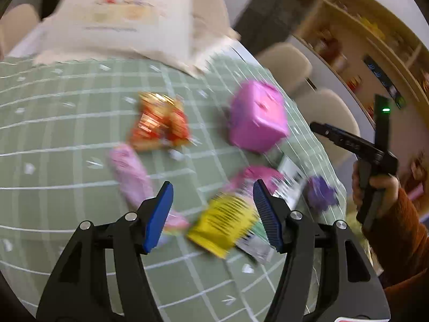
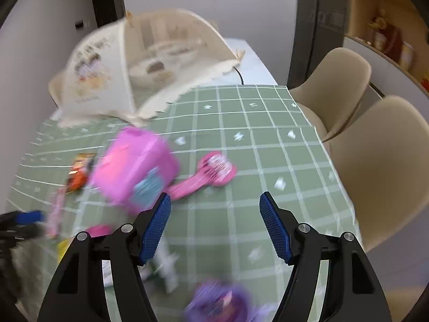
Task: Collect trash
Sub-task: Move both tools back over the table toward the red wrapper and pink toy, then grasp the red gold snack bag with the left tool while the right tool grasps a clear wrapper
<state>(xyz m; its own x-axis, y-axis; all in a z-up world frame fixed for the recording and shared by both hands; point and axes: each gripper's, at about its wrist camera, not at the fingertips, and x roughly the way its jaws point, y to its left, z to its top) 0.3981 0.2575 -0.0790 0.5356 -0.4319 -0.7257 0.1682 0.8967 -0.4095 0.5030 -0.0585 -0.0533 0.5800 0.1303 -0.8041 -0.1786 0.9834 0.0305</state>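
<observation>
Pink bin (image 1: pixel 257 116), yellow wrapper (image 1: pixel 222 225), green tablecloth (image 1: pixel 67 161)

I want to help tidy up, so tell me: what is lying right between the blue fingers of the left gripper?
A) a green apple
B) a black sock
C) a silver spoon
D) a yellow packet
D: in the left wrist view a yellow packet lies on the green checked tablecloth between the open blue pads of the left gripper, which do not press on it.

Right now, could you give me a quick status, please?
Left gripper open above yellow wrapper. Right gripper open, empty. Wrappers scattered on green cloth; nothing blocking.
</observation>
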